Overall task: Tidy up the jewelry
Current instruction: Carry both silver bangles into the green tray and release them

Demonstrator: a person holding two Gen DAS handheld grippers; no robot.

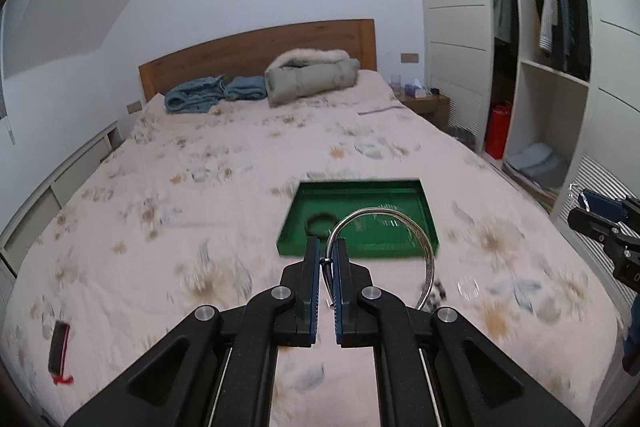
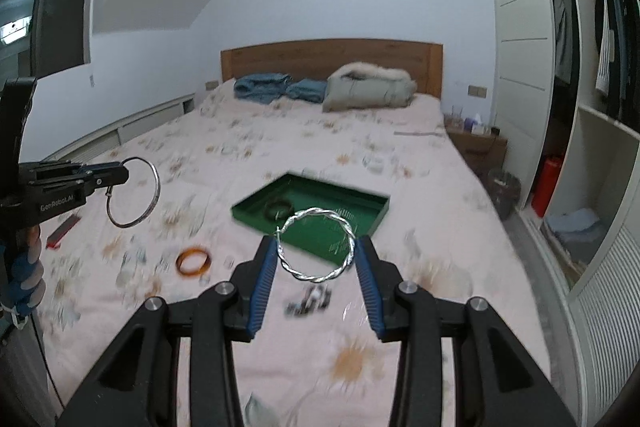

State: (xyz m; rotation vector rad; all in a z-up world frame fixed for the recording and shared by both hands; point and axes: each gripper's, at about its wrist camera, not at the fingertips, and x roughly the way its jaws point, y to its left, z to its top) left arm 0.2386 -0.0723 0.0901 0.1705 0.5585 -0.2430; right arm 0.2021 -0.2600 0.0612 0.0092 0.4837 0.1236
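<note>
left gripper [image 1: 329,259] is pinching the smooth silver hoop [image 1: 400,223] tight; right gripper [image 2: 316,251], half-open, is bracing the twisted silver hoop [image 2: 320,247] across its pads. green tray [image 2: 372,223] is lying just ahead, below both, nearer the right.

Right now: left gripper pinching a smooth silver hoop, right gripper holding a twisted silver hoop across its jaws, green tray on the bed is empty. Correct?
Not quite: the flat green tray is not empty. The right wrist view shows a dark ring-shaped bangle lying in it. The rest stands: left gripper pinches the smooth silver hoop, right gripper holds the twisted silver hoop.
</note>
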